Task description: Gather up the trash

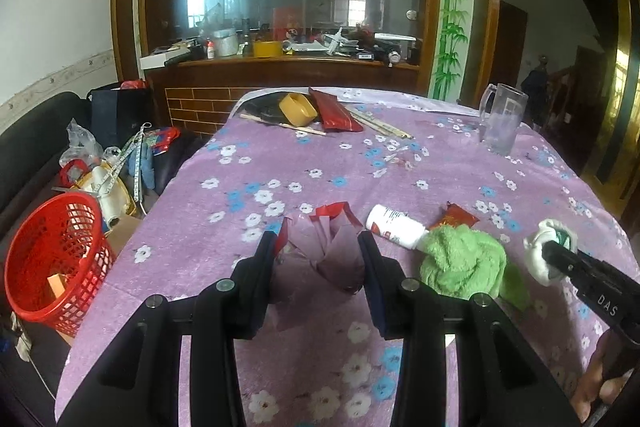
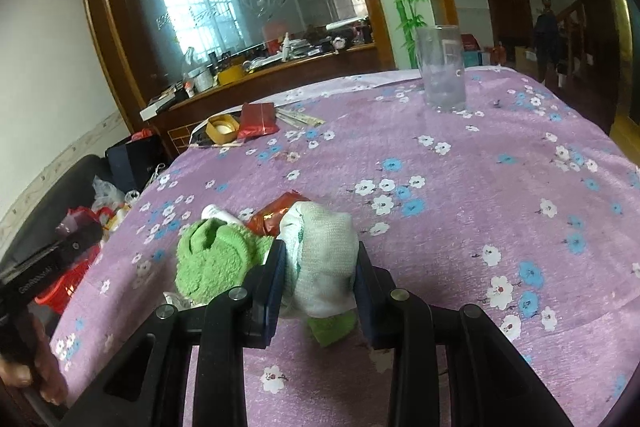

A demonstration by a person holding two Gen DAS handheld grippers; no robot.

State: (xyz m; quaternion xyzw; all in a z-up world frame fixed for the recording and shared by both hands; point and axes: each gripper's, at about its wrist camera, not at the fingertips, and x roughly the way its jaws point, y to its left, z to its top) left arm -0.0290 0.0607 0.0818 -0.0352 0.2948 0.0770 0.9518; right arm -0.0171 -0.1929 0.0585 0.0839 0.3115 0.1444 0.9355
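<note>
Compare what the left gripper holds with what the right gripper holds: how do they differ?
The left gripper is shut on crumpled purple-and-red paper, stiff and creased; the right gripper is shut on a white cloth wad, soft and rounded with green trim. The cloth wad touches the green towel; the paper lies apart from it. Both sit squeezed between the pads.

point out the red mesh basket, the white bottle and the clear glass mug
red plastic mesh basket (image 1: pixel 56 263), left wrist view, on its side wall
white plastic bottle lying on its side (image 1: pixel 394 225), left wrist view, mid-body
clear glass mug (image 2: pixel 442 67), right wrist view, on its front wall
</note>
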